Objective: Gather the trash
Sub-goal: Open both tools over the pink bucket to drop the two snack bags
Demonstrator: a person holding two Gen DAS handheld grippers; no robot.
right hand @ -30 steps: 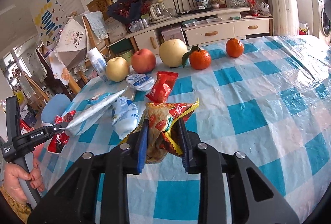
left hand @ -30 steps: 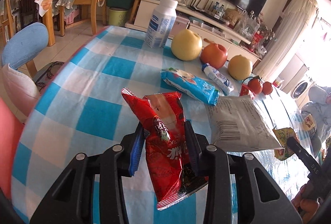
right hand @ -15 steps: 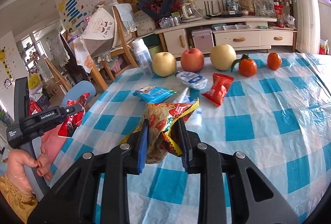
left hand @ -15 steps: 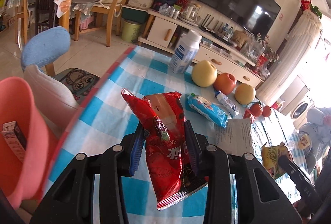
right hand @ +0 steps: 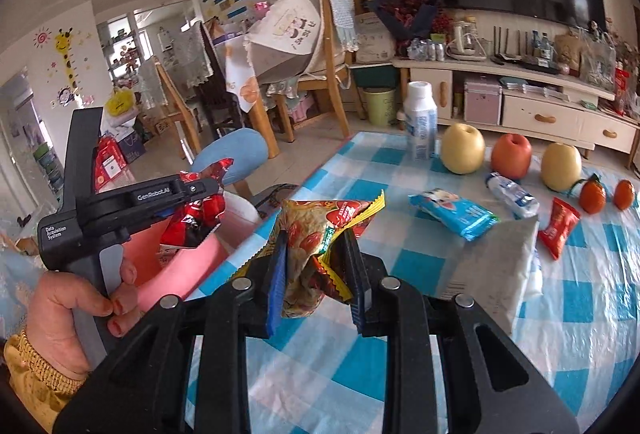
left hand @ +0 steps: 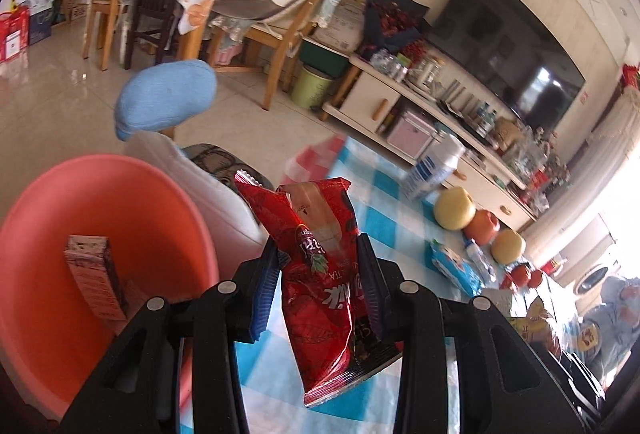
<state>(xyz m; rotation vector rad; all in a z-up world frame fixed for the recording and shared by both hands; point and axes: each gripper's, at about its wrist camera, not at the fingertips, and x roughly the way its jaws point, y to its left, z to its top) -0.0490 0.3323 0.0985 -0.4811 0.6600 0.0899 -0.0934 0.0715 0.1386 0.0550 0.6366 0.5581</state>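
My left gripper [left hand: 318,254] is shut on a red snack wrapper [left hand: 320,286] and holds it at the left edge of the blue-checked table [left hand: 384,193], beside a pink bin [left hand: 132,201]. A small carton [left hand: 96,278] stands inside that bin. My right gripper [right hand: 316,254] is shut on a crumpled yellow-and-red wrapper [right hand: 320,234] above the table's left part. In the right wrist view the left gripper [right hand: 200,193] with its red wrapper [right hand: 192,218] hangs over the pink bin [right hand: 176,266], held by a hand [right hand: 68,310].
On the table [right hand: 580,314] lie a blue wrapper [right hand: 452,213], a white bag [right hand: 500,266], a small red packet [right hand: 560,226], a little plastic bottle [right hand: 512,193], a milk bottle [right hand: 420,121], apples, pears and oranges. A blue stool [right hand: 236,149] and wooden chairs stand beyond the table's left edge.
Both grippers have swung left with their wrappers. The left one has gone from over the table to its edge, and the pink bin has come into view beside it.
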